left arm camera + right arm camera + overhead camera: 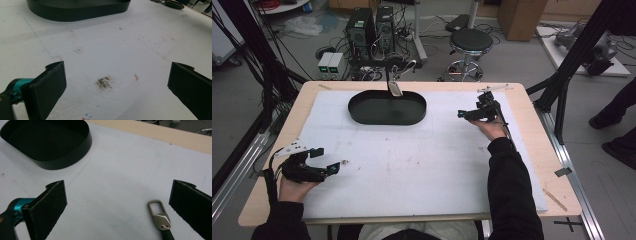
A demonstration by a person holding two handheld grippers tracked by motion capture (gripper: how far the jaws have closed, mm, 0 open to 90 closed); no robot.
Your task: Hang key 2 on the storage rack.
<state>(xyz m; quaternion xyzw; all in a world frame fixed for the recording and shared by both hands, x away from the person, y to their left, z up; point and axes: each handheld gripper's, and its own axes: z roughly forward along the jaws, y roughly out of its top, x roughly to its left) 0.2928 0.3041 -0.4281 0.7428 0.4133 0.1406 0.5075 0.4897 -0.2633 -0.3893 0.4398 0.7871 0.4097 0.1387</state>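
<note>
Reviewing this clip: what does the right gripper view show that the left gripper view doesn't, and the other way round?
Right gripper view: a silver metal clasp on a dark strap lying on the mat between the open jaws, nearer the right-hand one, and the wooden table edge beyond the mat.

Left gripper view: a dark smudge and a small red mark on the mat between its open jaws.

Both: the black oval tray on the white mat, and wide-open jaws holding nothing.

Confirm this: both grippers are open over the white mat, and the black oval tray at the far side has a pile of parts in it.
Wrong about the tray: the right gripper view shows it empty. Both the left gripper and right gripper are open over the white mat.
</note>
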